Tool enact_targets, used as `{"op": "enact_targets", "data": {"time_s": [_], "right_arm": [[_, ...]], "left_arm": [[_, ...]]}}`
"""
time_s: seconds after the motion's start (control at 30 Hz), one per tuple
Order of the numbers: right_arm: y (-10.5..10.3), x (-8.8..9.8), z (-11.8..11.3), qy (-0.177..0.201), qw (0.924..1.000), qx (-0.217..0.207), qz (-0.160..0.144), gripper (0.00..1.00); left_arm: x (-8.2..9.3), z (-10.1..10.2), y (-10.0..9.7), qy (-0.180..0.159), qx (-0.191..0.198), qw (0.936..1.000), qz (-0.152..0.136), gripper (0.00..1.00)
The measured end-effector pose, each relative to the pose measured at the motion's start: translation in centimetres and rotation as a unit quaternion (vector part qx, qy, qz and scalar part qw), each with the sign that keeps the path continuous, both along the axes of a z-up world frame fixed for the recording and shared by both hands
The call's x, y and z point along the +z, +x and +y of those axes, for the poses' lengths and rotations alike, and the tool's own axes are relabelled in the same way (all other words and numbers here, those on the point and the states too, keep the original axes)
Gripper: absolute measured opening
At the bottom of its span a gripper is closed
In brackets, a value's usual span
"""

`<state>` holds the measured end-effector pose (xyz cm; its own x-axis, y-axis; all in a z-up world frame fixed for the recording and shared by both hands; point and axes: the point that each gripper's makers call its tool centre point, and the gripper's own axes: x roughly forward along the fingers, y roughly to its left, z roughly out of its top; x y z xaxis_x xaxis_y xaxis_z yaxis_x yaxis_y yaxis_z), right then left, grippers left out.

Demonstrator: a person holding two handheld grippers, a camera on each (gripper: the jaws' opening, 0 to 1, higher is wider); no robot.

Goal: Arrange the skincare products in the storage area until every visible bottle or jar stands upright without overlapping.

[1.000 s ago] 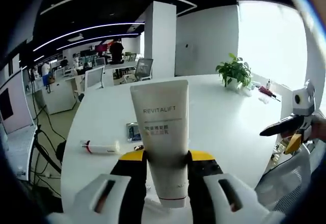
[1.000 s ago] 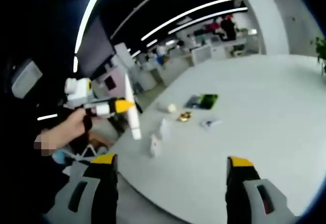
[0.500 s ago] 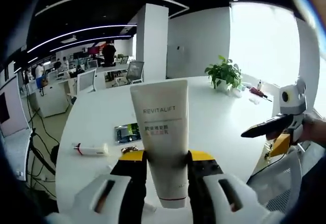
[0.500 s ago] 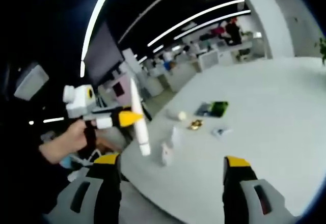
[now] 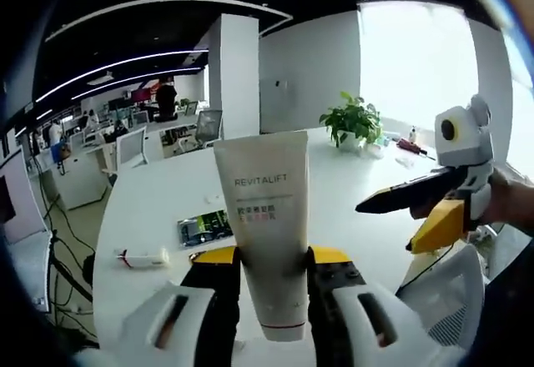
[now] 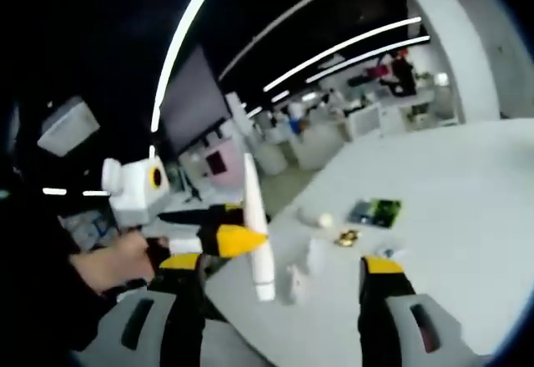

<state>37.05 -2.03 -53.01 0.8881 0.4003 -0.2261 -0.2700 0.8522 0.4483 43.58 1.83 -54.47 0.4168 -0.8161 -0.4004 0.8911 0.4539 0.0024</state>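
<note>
The left gripper [image 5: 271,277] has its jaws closed on a white tube [image 5: 264,217] marked REVITALIFT, gripping it low on the body just above the cap, with the flat crimped end uppermost. It is held in the air above the near edge of the round white worktop [image 5: 167,196]. The tube is probably light, soft plastic that dents under a hard squeeze and has a smooth, slightly slippery skin. The stiffest place to hold is likely near the cap shoulder, close to where it is gripped now. It should stand only on its cap, so it needs setting down squarely.

The right gripper [image 6: 275,271] has its jaws spread wide with nothing between them. Further across the worktop lie a small tube [image 5: 143,258], a dark packet [image 5: 202,228] and other small items [image 6: 346,237].
</note>
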Motion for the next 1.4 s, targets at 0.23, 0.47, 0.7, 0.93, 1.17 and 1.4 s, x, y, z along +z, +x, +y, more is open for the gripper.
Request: {"op": "enact_targets", "data": {"time_s": [0.23,0.47,0.7,0.93,1.17,1.4], "right_arm": [[1.0,1.4,1.8,0.013,0.9995,0.022,-0.016,0.77],[1.7,2.1,2.3,0.019,0.9992,0.029,-0.022,0.73],[2.7,2.3,2.3,0.018,0.9993,0.022,-0.026,0.61],[3.5,2.3,3.1,0.012,0.9994,0.025,-0.023,0.53],[3.6,1.8,3.0,-0.019,0.9996,0.017,-0.013,0.37],[3.8,2.2,2.7,-0.028,0.9993,0.017,-0.016,0.31]], "left_arm": [[0.3,-0.6,-1.4,-0.004,-0.015,0.9999,0.004,0.3],[0.9,-1.3,-2.7,-0.01,-0.029,0.9995,0.0,0.3],[1.5,-1.7,-3.5,-0.012,-0.038,0.9991,-0.012,0.3],[1.8,-1.7,-3.9,-0.01,-0.041,0.9989,-0.022,0.3],[1.8,-1.7,-3.8,-0.001,-0.038,0.9989,-0.029,0.3],[1.9,-1.5,-3.8,0.001,-0.034,0.999,-0.029,0.3]]}}
